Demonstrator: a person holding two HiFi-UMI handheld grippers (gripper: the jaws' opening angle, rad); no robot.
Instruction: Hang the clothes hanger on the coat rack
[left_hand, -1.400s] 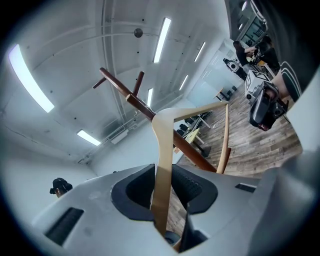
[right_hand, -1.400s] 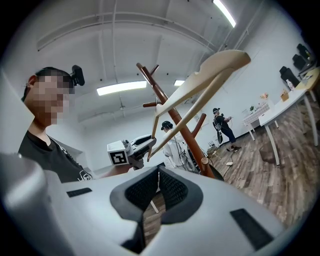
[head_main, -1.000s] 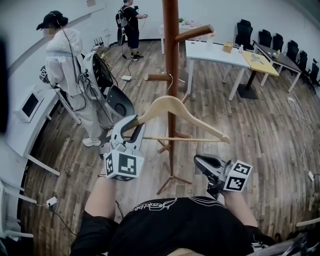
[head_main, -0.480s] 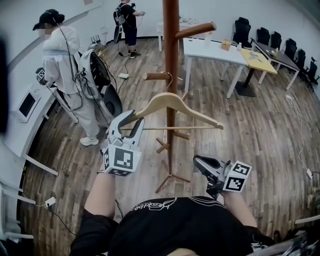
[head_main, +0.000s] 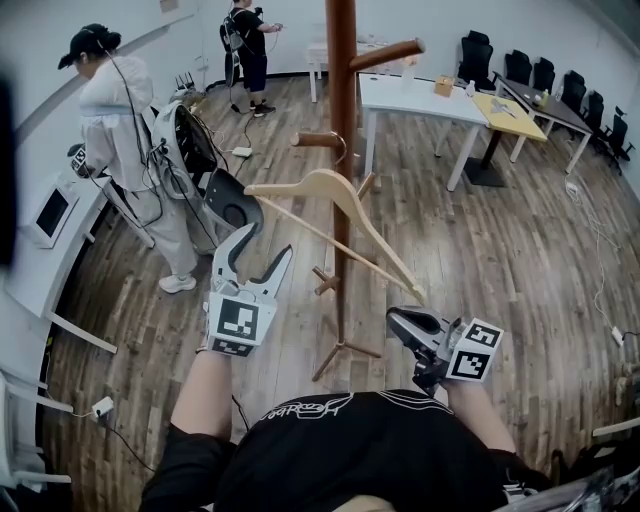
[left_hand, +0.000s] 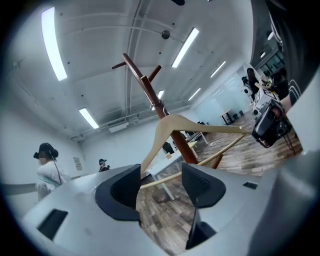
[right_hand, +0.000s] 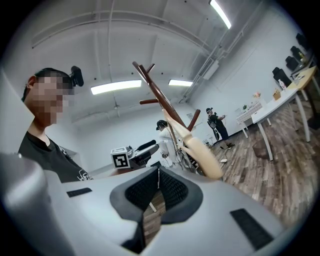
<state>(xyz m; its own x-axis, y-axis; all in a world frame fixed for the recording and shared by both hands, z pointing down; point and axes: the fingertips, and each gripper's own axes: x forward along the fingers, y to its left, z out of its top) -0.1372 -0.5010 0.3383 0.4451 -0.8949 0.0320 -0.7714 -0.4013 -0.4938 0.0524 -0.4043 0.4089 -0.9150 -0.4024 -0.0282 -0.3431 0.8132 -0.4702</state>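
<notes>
A pale wooden hanger (head_main: 330, 190) hangs by its metal hook from a short peg (head_main: 318, 139) of the brown coat rack (head_main: 342, 80), tilted with its right end low. My left gripper (head_main: 262, 245) sits just below the hanger's left end, its jaws opening wide, and the pads touch nothing. In the left gripper view the hanger (left_hand: 172, 125) and rack (left_hand: 150, 90) show beyond the spread jaws (left_hand: 160, 182). My right gripper (head_main: 400, 322) stays low near my body, shut and empty. From the right gripper view (right_hand: 156, 192) the hanger (right_hand: 197, 147) is ahead.
A person in white (head_main: 120, 110) stands at the left by a stand with gear (head_main: 200, 150). Another person (head_main: 245, 50) is at the far wall. White tables (head_main: 420, 100) and black chairs (head_main: 520, 70) fill the right. The rack's splayed feet (head_main: 340, 350) rest on wood flooring.
My left gripper has opened and let go of the hanger's left end. The hanger has tipped, its right end dropping, and now hangs from the peg alone. The right gripper has kept still.
</notes>
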